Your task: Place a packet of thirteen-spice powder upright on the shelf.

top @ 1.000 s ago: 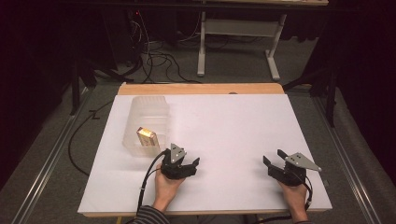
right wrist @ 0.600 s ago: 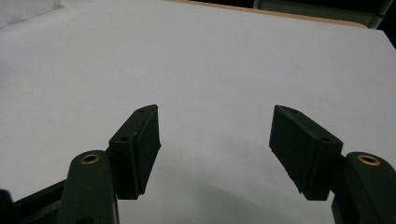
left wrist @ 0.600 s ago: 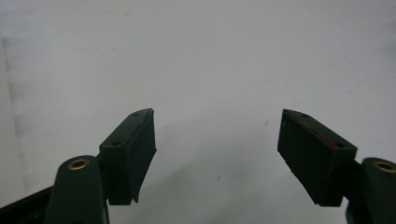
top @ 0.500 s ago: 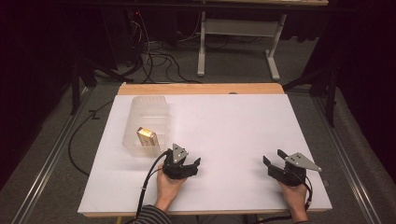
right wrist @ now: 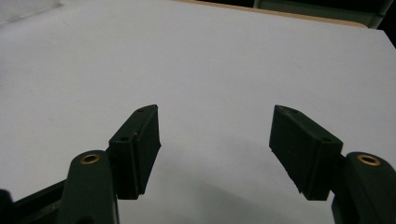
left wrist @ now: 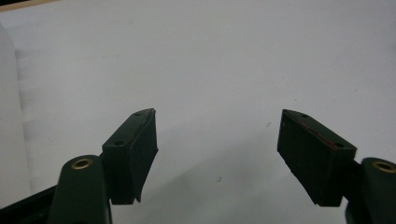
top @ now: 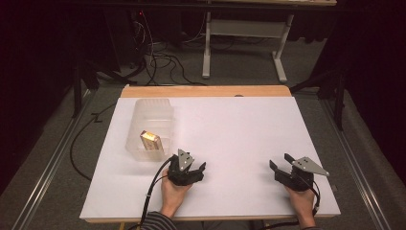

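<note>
Both tongs rest low on the white worktop (top: 239,129) with their jaws spread wide and nothing between them. Left tongs (top: 191,168) sit just beside the near right corner of the clear plastic bin (top: 143,108), close to it but not touching; in the left gripper view (left wrist: 217,140) only bare white surface lies between the jaws, and a pale edge of the bin shows at the far left of that view. Right tongs (top: 282,165) lie well apart from the bin, toward the worktop's near right corner, and the right gripper view (right wrist: 215,137) likewise looks over bare white surface. Inside the bin, at its near end, lies a small yellowish box (top: 150,140), tilted slightly.
</note>
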